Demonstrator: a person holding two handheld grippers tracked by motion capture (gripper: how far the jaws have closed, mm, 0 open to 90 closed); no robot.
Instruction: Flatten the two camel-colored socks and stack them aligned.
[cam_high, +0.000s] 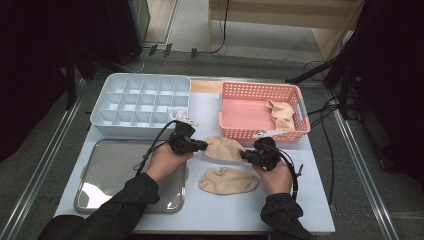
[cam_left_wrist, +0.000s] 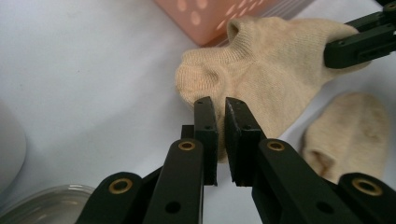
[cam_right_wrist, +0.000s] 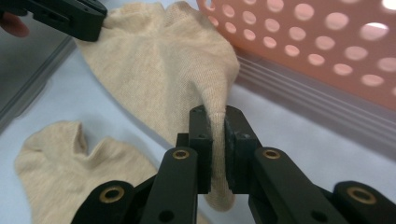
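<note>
Beige knit is stretched between the two tools: the held sock (cam_high: 223, 148) hangs just above the worktop (cam_high: 300, 200), in front of the pink basket (cam_high: 260, 132) and just beyond a second sock (cam_high: 229, 180) lying flat. The left gripper (cam_left_wrist: 221, 103) is clenched on one edge of it, and the right gripper (cam_right_wrist: 217, 114) is clamped on a fold at the opposite end. To do this well, I judge both should keep their pinch firm and the fabric lightly taut, level, and clear of the basket wall and the flat sock. Pulling too hard could slip the thin fold from the right jaws. The divided bin (cam_high: 141, 102) and metal tray (cam_high: 107, 170) sit to the left.
</note>
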